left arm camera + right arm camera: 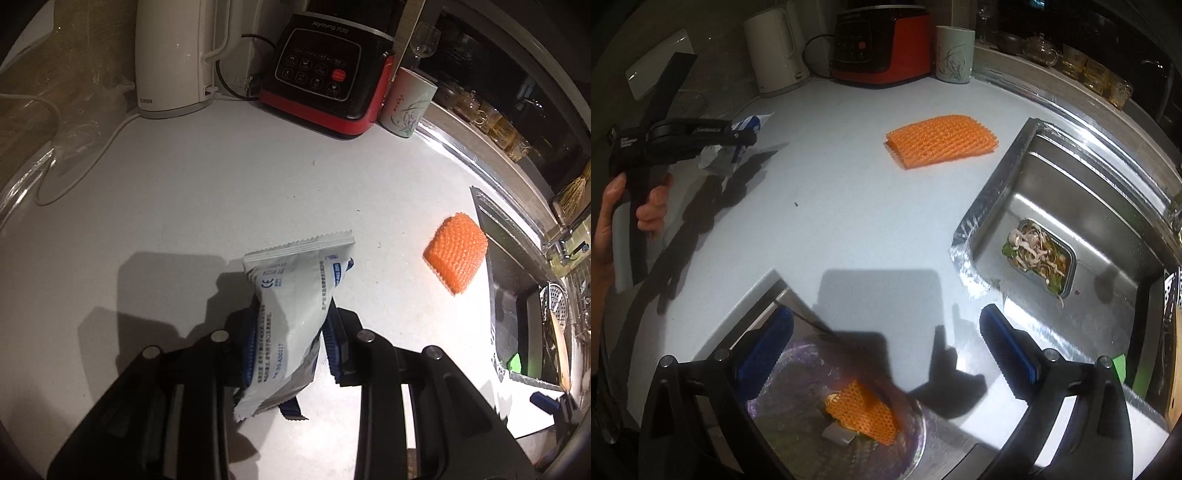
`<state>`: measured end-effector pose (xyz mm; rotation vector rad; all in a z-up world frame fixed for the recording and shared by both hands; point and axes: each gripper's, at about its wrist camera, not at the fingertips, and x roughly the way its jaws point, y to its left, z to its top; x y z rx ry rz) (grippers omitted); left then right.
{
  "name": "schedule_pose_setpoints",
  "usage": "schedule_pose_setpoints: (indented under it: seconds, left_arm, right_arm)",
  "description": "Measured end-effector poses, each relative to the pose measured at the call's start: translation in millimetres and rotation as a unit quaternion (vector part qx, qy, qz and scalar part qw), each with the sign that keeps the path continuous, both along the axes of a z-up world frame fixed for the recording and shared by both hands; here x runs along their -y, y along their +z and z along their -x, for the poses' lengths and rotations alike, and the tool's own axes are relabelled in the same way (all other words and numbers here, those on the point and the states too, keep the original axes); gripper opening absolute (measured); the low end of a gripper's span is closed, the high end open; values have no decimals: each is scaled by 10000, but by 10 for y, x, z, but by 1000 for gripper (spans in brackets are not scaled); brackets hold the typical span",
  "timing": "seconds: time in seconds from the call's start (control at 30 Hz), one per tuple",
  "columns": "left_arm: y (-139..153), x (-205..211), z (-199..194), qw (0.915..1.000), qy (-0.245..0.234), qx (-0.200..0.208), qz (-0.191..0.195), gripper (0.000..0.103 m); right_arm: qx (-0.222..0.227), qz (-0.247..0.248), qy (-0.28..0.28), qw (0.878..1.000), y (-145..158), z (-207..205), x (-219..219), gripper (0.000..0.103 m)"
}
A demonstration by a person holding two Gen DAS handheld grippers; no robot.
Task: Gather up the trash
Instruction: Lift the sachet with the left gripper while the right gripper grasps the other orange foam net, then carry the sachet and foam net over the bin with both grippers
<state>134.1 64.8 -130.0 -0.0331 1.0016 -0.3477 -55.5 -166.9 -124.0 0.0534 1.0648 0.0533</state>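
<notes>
My left gripper [290, 328] is shut on a white wrapper with blue print [291, 295], held just above the white counter [192, 192]. It shows at the far left of the right wrist view [738, 138], still holding the wrapper [748, 123]. An orange foam net [456, 254] lies flat on the counter to the right, also in the right wrist view [942, 140]. My right gripper [886, 354] is open and empty above a lined bin [798, 417] below the counter edge. Another orange net [866, 411] lies in the bin.
A white kettle [173, 55], a black and red appliance [325, 70] and a cup [406, 103] stand at the back. A steel sink [1071, 206] at the right holds a strainer tray of food scraps [1038, 254]. A white cord [74, 173] trails at the left.
</notes>
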Motion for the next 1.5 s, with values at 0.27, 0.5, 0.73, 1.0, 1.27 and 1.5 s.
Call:
schedule_pose_setpoints:
  seconds: [0.27, 0.5, 0.73, 1.0, 1.27, 1.5]
  left_arm:
    - [208, 163, 637, 9990, 440, 67, -9, 29]
    - [389, 315, 1125, 9981, 555, 257, -117, 29]
    - [482, 408, 1331, 9970, 662, 338, -204, 29]
    - [495, 409, 1377, 9965, 740, 315, -238, 30]
    - [468, 386, 1377, 9976, 583, 287, -239, 30]
    - [519, 407, 1445, 9992, 13, 380, -74, 30]
  right_arm:
    - [459, 218, 210, 9985, -42, -828, 512, 101]
    - [399, -195, -15, 9990, -293, -1581, 820, 101]
    - [353, -79, 523, 9980, -439, -2007, 620, 100]
    - [548, 24, 1023, 9932, -423, -2007, 494, 31]
    - [762, -373, 1154, 9897, -112, -1707, 546, 23]
    - [873, -349, 1158, 9888, 224, -862, 386, 23]
